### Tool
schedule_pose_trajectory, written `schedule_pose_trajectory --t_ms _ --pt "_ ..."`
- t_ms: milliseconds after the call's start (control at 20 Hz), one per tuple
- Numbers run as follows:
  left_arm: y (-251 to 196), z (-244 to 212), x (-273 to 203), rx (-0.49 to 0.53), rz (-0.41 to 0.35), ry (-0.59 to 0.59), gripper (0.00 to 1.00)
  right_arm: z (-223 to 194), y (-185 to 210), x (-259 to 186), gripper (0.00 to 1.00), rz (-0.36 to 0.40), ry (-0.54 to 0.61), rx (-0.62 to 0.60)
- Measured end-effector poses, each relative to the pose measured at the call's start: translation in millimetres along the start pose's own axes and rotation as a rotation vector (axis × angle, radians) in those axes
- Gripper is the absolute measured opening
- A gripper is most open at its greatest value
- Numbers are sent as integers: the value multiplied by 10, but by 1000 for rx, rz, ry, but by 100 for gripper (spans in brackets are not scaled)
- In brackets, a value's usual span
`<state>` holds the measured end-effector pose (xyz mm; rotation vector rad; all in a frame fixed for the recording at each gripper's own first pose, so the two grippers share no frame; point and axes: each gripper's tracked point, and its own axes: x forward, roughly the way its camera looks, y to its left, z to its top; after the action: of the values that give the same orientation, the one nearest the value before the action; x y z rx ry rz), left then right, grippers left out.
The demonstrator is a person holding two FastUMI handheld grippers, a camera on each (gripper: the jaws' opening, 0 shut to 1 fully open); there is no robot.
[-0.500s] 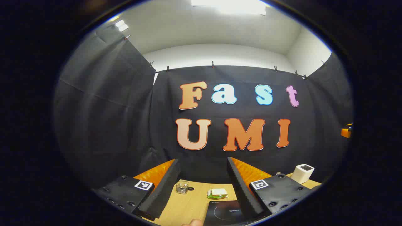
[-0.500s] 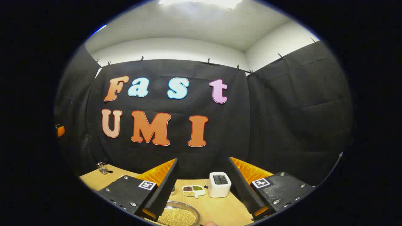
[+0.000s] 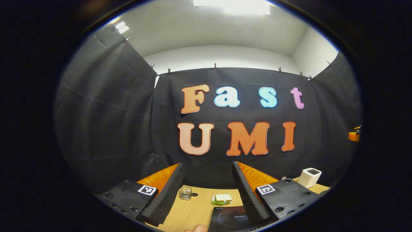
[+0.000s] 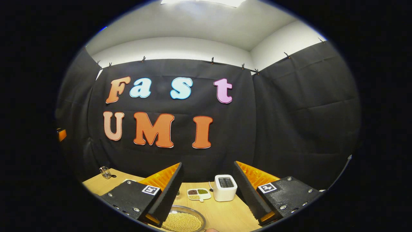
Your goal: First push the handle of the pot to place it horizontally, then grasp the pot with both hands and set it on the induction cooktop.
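In the left gripper view, the black induction cooktop [image 3: 229,218] lies on the wooden table [image 3: 193,211], low between my fingers. My left gripper [image 3: 207,164] is open, holds nothing and points at the booth wall. In the right gripper view, a round metal-rimmed vessel full of pale yellow beans [image 4: 182,221] sits at the bottom edge, partly behind one finger; no handle shows on it. My right gripper [image 4: 207,163] is open too, with nothing between its fingers. An orange part of the other gripper shows at the far edge of the left gripper view [image 3: 354,135] and of the right gripper view [image 4: 61,134].
Left gripper view: a small glass jar [image 3: 185,192], a green and white packet [image 3: 222,199] and a white toaster [image 3: 309,177] stand towards the back of the table, and a fingertip [image 3: 197,228] peeks in at the bottom. Right gripper view: the toaster [image 4: 225,188], a divided bean dish [image 4: 199,194], the jar [image 4: 105,172].
Both views have shifted only slightly: the left gripper has turned a little to the right, the right gripper has tipped a little downward. Both stay open.
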<state>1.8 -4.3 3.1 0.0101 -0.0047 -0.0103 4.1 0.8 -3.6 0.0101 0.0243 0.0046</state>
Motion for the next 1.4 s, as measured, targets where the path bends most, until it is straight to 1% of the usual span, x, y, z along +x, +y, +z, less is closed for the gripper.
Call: schedule_pose_trajectory --t_ms 300,350,450,500,550,600,650,700,750,850,950,1000,1100,1150,1200,1250,1350,1400 --pt "-7 -58 35 -8 -2 11 98 -39 -15 20 95 2 13 9" --pt "-14 -73 48 -11 -4 16 98 -51 -19 16 100 4 15 10" --pt "2 -103 56 -15 -3 22 99 -50 -16 40 100 3 16 11" --pt "19 -112 56 -14 2 23 99 -53 -17 48 95 3 17 12" --pt "32 -119 61 -14 5 24 99 -53 -23 43 100 5 17 14" --pt "35 -125 67 -15 5 25 99 -70 -19 41 95 9 20 17" --pt "32 -127 74 -15 4 26 99 -74 2 44 100 16 22 19" --pt "37 -139 69 -16 3 27 98 -97 9 43 87 17 28 22" --pt "43 -153 74 -17 3 28 99 -126 11 38 90 22 34 25" --pt "58 -162 74 -20 5 30 99 -128 75 39 72 46 33 42" --pt "56 -161 67 -21 5 29 99 -205 64 40 61 54 42 42" --pt "56 -151 61 -19 5 28 99 -235 52 50 47 52 49 38" --pt "52 -129 48 -16 2 21 99 -278 35 59 34 42 65 32" --pt "35 -119 37 -15 0 18 99 -294 21 60 22 38 69 30" --pt "38 -113 40 -15 -1 15 99 -314 7 56 23 34 72 25" --pt "38 -104 37 -15 -1 15 99 -338 -1 39 18 31 77 20" --pt "29 -121 19 -18 -4 16 99 -409 -24 10 14 29 92 9" --pt "35 -123 26 -19 -4 18 99 -459 -12 -3 6 33 103 6"
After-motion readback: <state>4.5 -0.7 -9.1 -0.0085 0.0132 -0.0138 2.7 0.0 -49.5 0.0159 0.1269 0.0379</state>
